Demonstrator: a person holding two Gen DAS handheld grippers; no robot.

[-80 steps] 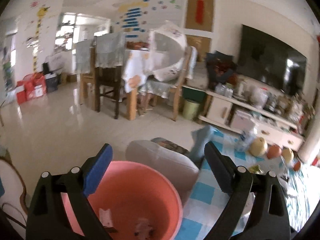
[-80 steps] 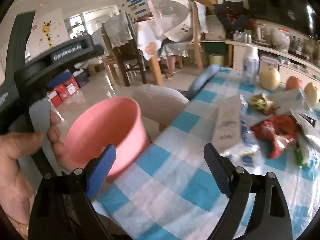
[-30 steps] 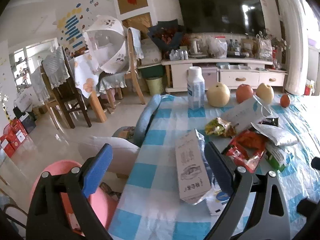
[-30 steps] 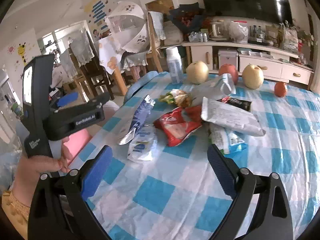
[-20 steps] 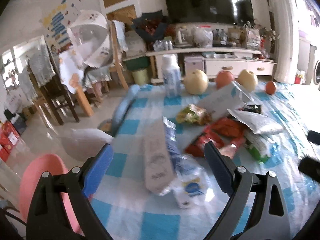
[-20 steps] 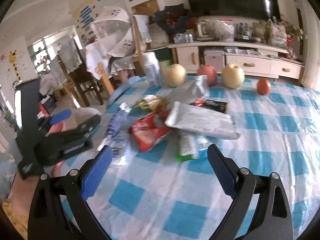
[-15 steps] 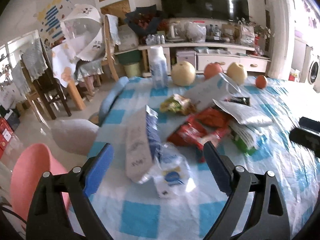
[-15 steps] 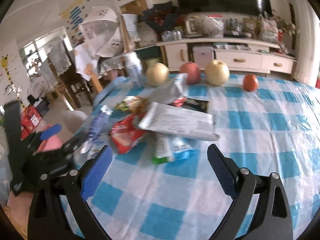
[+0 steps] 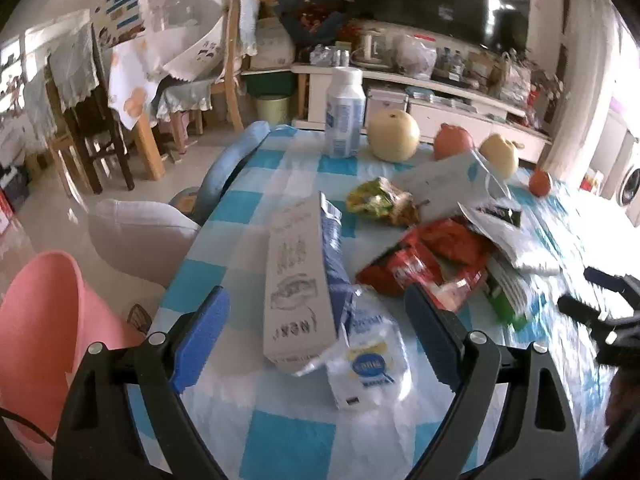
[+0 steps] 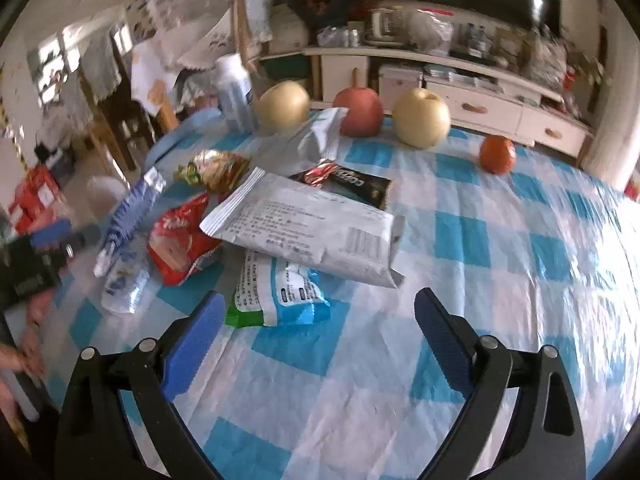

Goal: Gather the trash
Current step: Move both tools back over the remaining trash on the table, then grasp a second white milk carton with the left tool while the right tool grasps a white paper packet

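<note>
Trash lies piled on the blue-checked tablecloth (image 9: 288, 448). My left gripper (image 9: 316, 296) hangs open above a grey carton-like packet (image 9: 298, 276) and a white-blue wrapper (image 9: 368, 360), touching neither. A red snack bag (image 9: 424, 264) and a crumpled green-yellow wrapper (image 9: 380, 200) lie beyond. Off the table's left edge, lower down, stands the pink bucket (image 9: 40, 320). My right gripper (image 10: 320, 296) is open too, just short of a blue-green packet (image 10: 280, 288) and a silver pouch (image 10: 308, 232). A dark sachet (image 10: 356, 184) lies behind the pouch.
Two pears (image 10: 420, 124), a red apple (image 10: 360, 110), an orange (image 10: 498, 154) and a white bottle (image 9: 344, 112) line the table's far side. A white stool (image 9: 140, 236) and blue chair back (image 9: 232, 164) stand at the left edge. A hand (image 10: 24, 344) holds the left gripper.
Both views have swung from the pink bucket across to the trash pile and sunk closer to it. Both grippers stayed open with nothing in them.
</note>
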